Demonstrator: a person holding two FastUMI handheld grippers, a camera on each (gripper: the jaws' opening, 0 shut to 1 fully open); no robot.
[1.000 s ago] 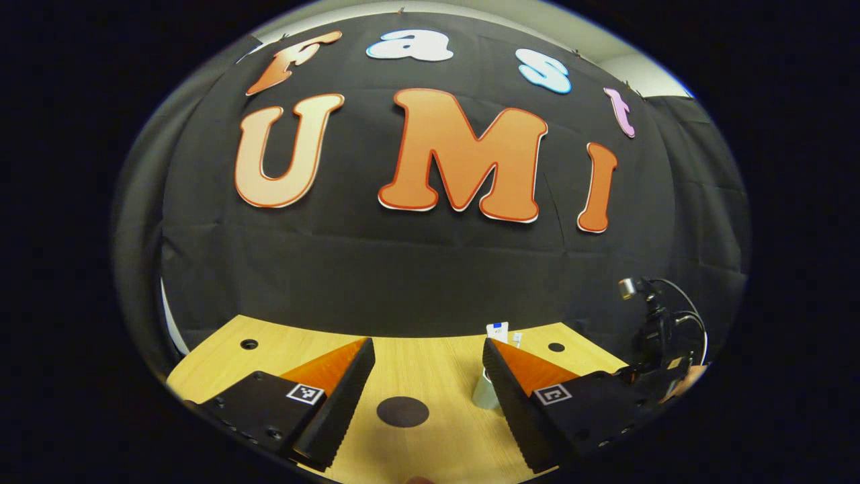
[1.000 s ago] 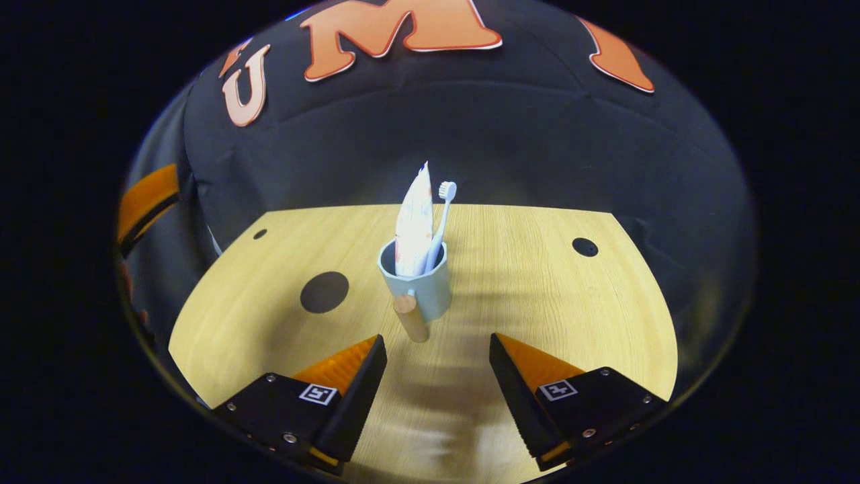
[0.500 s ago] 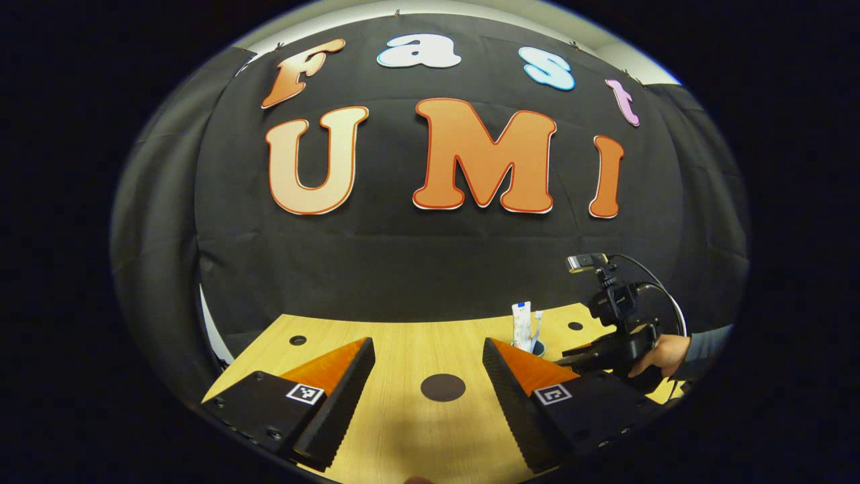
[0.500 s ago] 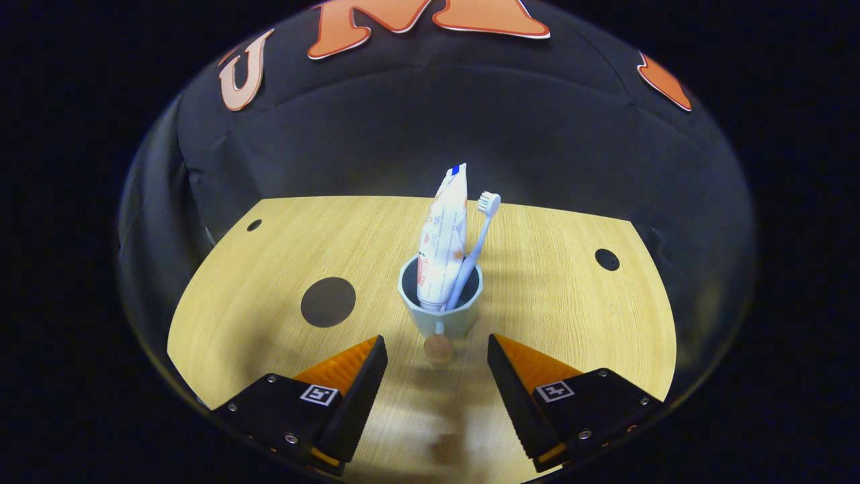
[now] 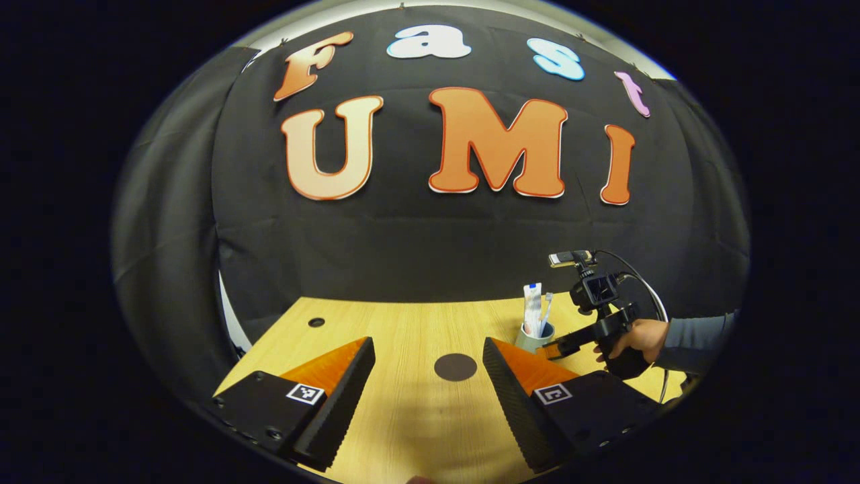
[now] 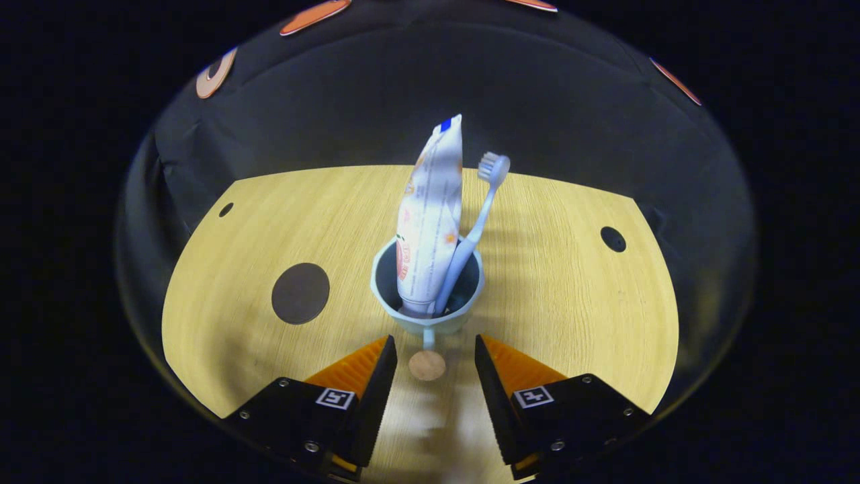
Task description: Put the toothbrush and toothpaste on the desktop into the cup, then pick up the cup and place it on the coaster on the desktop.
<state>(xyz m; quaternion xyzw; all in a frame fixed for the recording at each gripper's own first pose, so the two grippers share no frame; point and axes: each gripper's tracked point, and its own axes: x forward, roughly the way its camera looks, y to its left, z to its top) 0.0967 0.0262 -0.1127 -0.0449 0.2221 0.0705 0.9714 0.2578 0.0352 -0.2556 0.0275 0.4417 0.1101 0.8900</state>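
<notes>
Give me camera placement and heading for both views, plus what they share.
Left gripper view: rides the left gripper, held back over the near part of the desk, facing the booth wall; its own open fingers show below, and farther right the right gripper and the hand holding it.
Right gripper view: rides the right gripper, looking down at the cup; its fingers flank the cup's handle.
Shared: desk, cup, toothpaste, toothbrush, coaster.
</notes>
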